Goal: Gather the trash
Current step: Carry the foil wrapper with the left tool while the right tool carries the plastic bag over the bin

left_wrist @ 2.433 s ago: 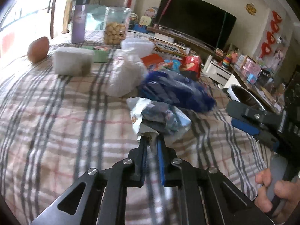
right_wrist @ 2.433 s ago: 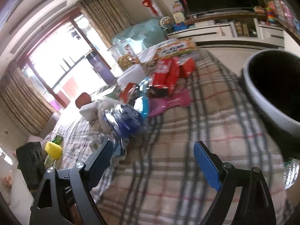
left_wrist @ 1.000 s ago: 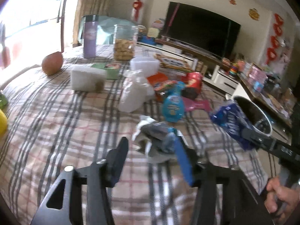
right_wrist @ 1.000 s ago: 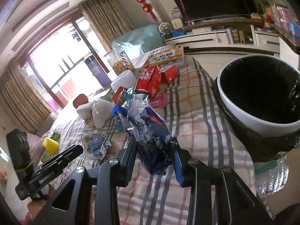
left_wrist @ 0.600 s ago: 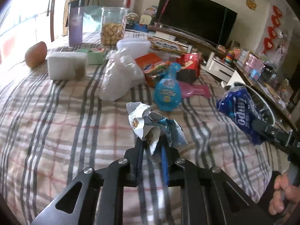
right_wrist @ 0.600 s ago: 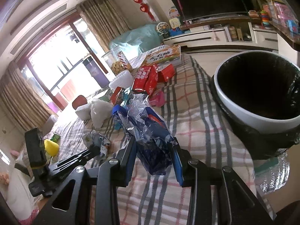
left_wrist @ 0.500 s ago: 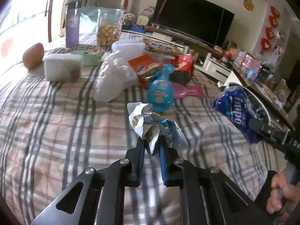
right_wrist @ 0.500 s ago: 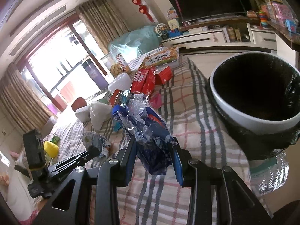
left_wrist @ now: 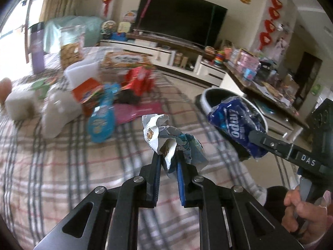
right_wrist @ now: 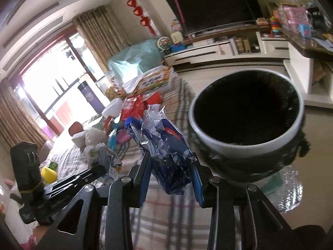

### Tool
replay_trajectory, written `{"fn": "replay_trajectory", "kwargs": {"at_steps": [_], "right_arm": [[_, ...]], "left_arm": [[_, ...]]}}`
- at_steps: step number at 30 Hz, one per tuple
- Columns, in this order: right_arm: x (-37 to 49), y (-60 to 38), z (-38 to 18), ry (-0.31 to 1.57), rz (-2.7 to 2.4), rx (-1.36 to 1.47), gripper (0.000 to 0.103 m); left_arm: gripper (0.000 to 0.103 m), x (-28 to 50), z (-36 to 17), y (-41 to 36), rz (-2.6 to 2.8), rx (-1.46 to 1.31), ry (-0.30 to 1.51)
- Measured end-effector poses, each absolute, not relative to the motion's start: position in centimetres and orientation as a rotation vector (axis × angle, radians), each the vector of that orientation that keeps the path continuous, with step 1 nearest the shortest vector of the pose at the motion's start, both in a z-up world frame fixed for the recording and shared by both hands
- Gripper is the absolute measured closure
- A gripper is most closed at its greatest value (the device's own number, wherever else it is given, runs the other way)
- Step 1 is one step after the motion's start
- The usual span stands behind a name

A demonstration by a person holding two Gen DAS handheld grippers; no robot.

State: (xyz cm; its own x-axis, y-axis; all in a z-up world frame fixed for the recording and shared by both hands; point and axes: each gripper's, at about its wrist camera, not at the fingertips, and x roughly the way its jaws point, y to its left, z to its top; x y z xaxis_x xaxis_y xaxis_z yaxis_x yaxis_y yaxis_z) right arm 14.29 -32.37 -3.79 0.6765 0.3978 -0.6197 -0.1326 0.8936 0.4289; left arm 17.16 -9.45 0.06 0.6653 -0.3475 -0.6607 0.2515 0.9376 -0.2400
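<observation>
Background: black TV [left_wrist: 181,18] on a low white TV cabinet [right_wrist: 218,52], red hanging decorations [right_wrist: 138,10] on wall, tan curtains [right_wrist: 97,35] by a bright window. Cookie jar [left_wrist: 71,45] and purple tumbler [left_wrist: 37,50] at the far edge of the plaid-covered desk [left_wrist: 52,166].

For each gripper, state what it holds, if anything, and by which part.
The left gripper pinches a crumpled white wrapper by its lower edge. The right gripper clamps a blue plastic bag around its lower middle.
</observation>
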Motion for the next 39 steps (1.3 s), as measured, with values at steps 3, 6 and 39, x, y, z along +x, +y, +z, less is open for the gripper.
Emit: {"fn": "replay_trajectory", "kwargs": {"at_steps": [3,6,39], "right_arm": [[14.3,-33.7,-3.6,0.767,0.275,0.371,0.067],[14.4,-35.2,-3.4,0.760,0.243,0.377,0.067],[19.4,-42.2,-3.8,0.779,0.093,0.344,0.066]], "left_arm": [[0.090,18.0,0.3,-11.1,-0.370,-0.116,0.768],[0.090,18.9,0.3,-12.6,-0.396,-0.100,0.765],[0.090,28.7,-0.6,-22.6,-0.495,-0.014,0.777]]}}
